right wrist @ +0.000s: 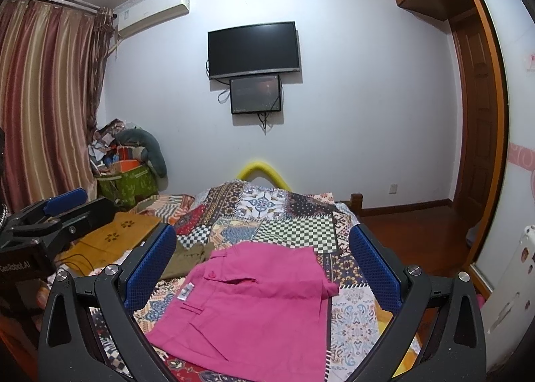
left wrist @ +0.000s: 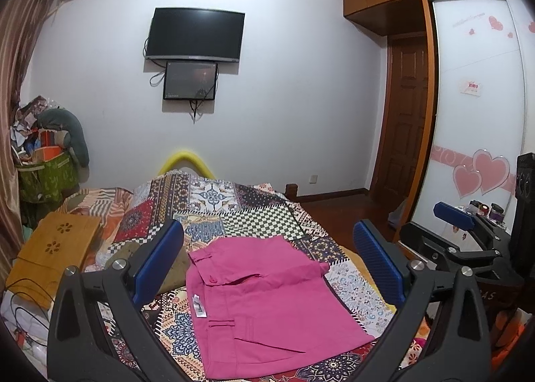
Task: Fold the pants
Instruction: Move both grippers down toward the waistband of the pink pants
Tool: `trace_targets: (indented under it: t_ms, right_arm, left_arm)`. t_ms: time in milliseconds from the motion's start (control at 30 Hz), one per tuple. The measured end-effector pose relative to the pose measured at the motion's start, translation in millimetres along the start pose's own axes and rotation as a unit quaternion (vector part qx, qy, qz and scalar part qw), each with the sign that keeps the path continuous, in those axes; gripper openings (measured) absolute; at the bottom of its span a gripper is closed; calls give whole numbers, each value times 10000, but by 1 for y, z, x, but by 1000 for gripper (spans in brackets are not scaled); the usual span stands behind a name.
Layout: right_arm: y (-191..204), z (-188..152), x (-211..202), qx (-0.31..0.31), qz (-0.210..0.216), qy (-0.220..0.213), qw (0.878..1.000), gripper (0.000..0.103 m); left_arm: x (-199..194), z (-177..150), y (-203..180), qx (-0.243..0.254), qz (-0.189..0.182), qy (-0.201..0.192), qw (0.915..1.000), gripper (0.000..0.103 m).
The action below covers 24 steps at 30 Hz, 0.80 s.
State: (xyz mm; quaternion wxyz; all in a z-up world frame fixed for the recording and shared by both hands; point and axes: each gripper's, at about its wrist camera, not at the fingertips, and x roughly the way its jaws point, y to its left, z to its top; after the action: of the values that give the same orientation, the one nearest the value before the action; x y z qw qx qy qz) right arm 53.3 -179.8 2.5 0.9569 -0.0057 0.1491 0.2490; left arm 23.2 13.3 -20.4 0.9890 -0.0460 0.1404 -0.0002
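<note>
- Bright pink cotton pants (left wrist: 264, 301) lie folded compact on the patchwork bedspread (left wrist: 254, 214); folding looks nearly finished.
- Left gripper (left wrist: 267, 265) and right gripper (right wrist: 264, 268) both gape wide, empty.
- Next: 1 final fold or smoothing.

Left gripper (left wrist: 267, 265) wide open, blue-padded fingers (left wrist: 157, 261) apart, nothing between them, held above the bed. Pink pants (left wrist: 267, 301) lie folded flat on the patchwork bedspread (left wrist: 234, 211), waistband and white label toward the left finger, one small flap sticking out at the right edge. Olive garment (left wrist: 174, 268) partly hidden behind the left finger, just beside the pants. Right gripper (left wrist: 461, 224) visible at far right, side-on, jaw state unclear. Bamboo lap tray (left wrist: 50, 248) on the bed's left side. TV (left wrist: 195, 34) on the far wall, smaller screen (left wrist: 190, 80) below it.
</note>
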Motion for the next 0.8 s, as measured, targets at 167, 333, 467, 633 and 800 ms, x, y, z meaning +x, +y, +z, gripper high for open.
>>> trace_targets:
  t_ms: [167, 333, 467, 633, 800]
  right_arm:
    - [-13, -15, 27, 80, -82, 395, 9992, 103]
    - [-29, -32, 50, 224, -219, 798, 9963, 103]
    - [-45, -42, 67, 351, -339, 1115, 9926, 103]
    - [-67, -59, 94, 391, -540, 1540, 9858, 103]
    - [-84, -73, 121, 275, -635, 1881, 9797, 103]
  left_arm:
    - [30, -10, 10, -64, 216, 349, 9991, 103]
    - [75, -26, 32, -333, 203, 977, 9945, 103]
    - [110, -45, 49, -418, 424, 1414, 9882, 103]
    - [154, -69, 64, -219, 654, 1938, 9786, 89]
    - [192, -89, 82, -245, 548, 2423, 9683, 82]
